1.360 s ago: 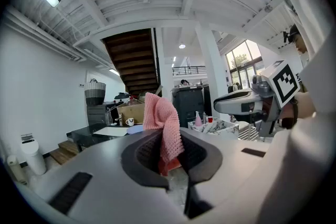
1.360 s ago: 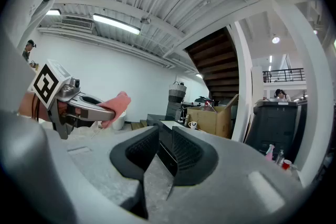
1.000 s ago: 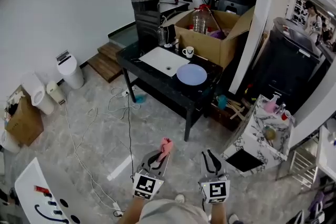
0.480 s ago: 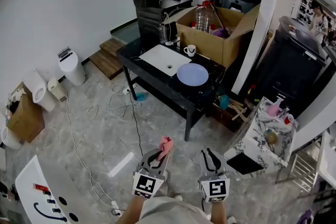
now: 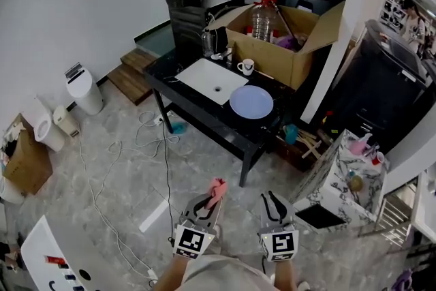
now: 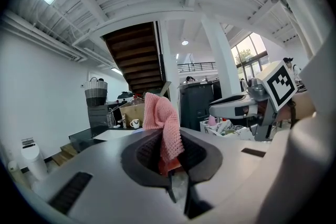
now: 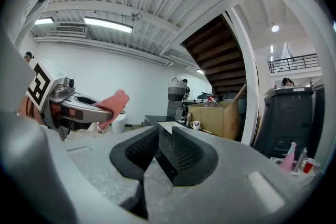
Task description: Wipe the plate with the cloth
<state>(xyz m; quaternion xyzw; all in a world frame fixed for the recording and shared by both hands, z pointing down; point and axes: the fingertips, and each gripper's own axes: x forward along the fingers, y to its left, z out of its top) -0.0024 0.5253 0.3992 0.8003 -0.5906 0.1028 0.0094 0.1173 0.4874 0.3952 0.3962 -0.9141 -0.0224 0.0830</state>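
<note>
The pale blue plate [image 5: 251, 102] lies on the black table [image 5: 204, 109], far ahead of both grippers. My left gripper [image 5: 206, 202] is low in the head view, shut on a pink cloth [image 5: 216, 189] that sticks up from its jaws. In the left gripper view the pink cloth [image 6: 161, 115] hangs folded between the shut jaws of the left gripper [image 6: 167, 150]. My right gripper [image 5: 272, 201] is held beside it, shut with nothing in it. The right gripper view looks over the right gripper [image 7: 165, 139] at the table and shows the left gripper [image 7: 79, 105] with the cloth [image 7: 113, 102].
On the table lie a white board [image 5: 211, 80] and a white cup [image 5: 245, 67], with an open cardboard box [image 5: 283, 44] behind. Cables [image 5: 146, 140] trail on the marble floor. A marbled side stand [image 5: 344, 170] is at the right, and bins [image 5: 82, 88] stand by the left wall.
The head view has shifted forward, so the table and plate sit a little nearer and lower in frame. Both grippers keep the same pose, the left still holding the cloth.
</note>
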